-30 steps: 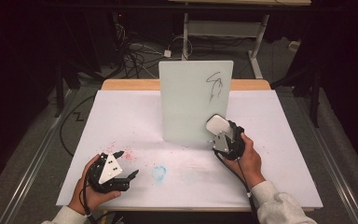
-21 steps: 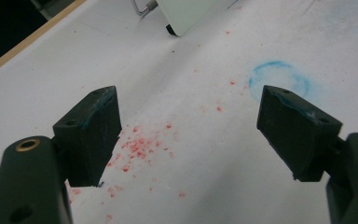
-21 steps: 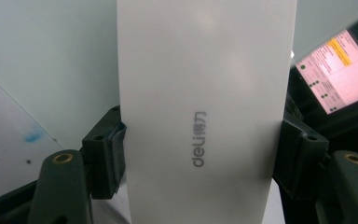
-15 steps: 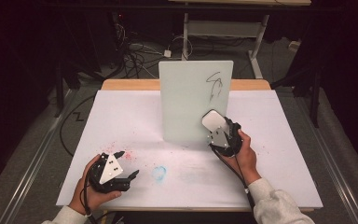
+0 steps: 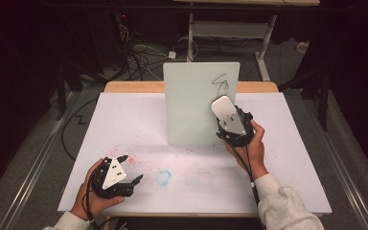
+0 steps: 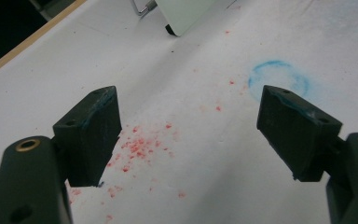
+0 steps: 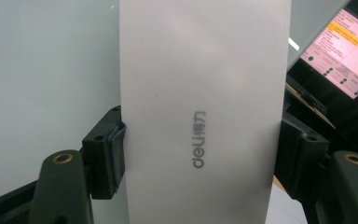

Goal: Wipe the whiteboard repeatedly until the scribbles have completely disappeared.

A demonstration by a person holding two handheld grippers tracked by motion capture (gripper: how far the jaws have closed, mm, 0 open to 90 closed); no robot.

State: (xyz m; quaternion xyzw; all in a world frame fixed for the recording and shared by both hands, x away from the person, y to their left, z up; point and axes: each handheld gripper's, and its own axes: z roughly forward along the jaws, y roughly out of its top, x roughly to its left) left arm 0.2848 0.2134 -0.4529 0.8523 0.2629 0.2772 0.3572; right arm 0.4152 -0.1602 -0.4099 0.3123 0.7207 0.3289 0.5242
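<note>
At the back of the table (image 5: 124,110), one whiteboard (image 5: 199,103) stands upright, and the black scribble (image 5: 220,85) near its top right corner is partly covered by the right gripper (image 5: 223,112), so what it says cannot be made out. In the right gripper view the board's surface fills the left background, and a pink-lit screen (image 7: 342,46) at the right edge is cut off by the frame. The one white eraser (image 7: 200,107) sits squarely between that gripper's two fingers (image 7: 109,149), which press in on its long sides and hold it firmly; its printed "deli" mark faces the camera. Whether the eraser's far face touches the board cannot be told.

The left gripper (image 5: 127,170) rests low on the table near the front left, well apart from the board. Its two fingers (image 6: 91,133) are spread wide with nothing between them. Under them lies a scatter of red specks (image 6: 142,142), and just beyond the right finger one faint blue ring (image 6: 277,81) marks the white surface. A corner of the board's foot (image 6: 170,30) shows at the top, cropped.
</note>
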